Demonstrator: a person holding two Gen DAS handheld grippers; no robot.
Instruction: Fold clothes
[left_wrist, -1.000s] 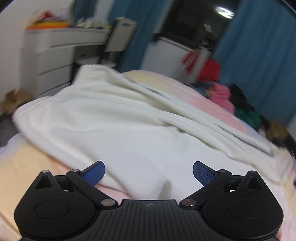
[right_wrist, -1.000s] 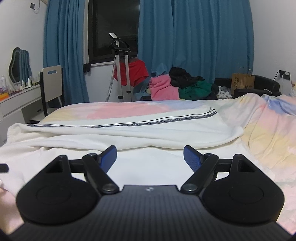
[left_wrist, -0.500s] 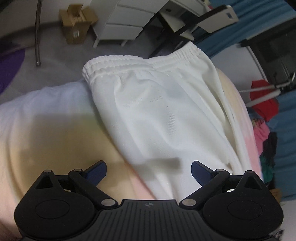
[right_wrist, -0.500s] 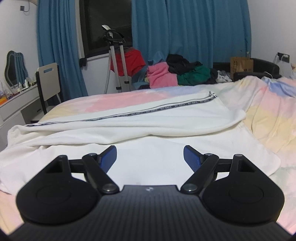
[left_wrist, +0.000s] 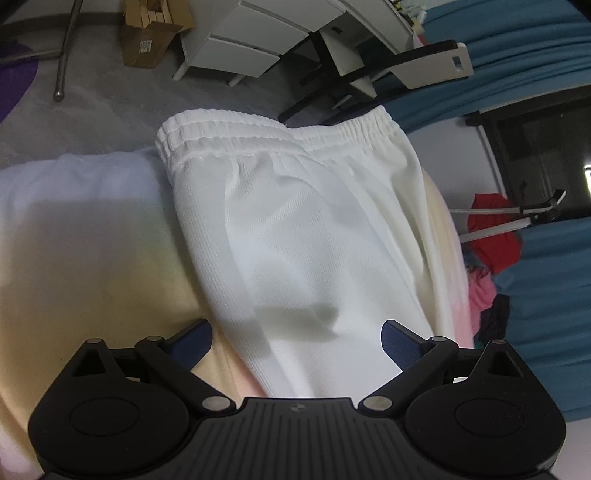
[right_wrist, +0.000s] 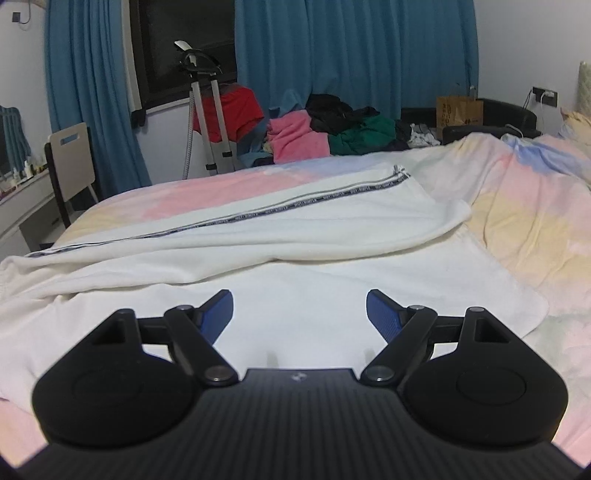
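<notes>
White knit trousers (left_wrist: 303, 236) with an elastic waistband lie limp across our pastel bedspread (right_wrist: 524, 221), both the left gripper (left_wrist: 297, 341) and right gripper (right_wrist: 300, 308) wide open, empty; we'd pinch the waistband corners.

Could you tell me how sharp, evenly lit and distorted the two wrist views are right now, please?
Left wrist view: sharp on the white trousers, a soft shadow just ahead of the left gripper; fisheye bends the drawers. Right wrist view: evenly lit, the curtains bow outward, dark vignette in the corners, and the right gripper is slightly soft.
</notes>
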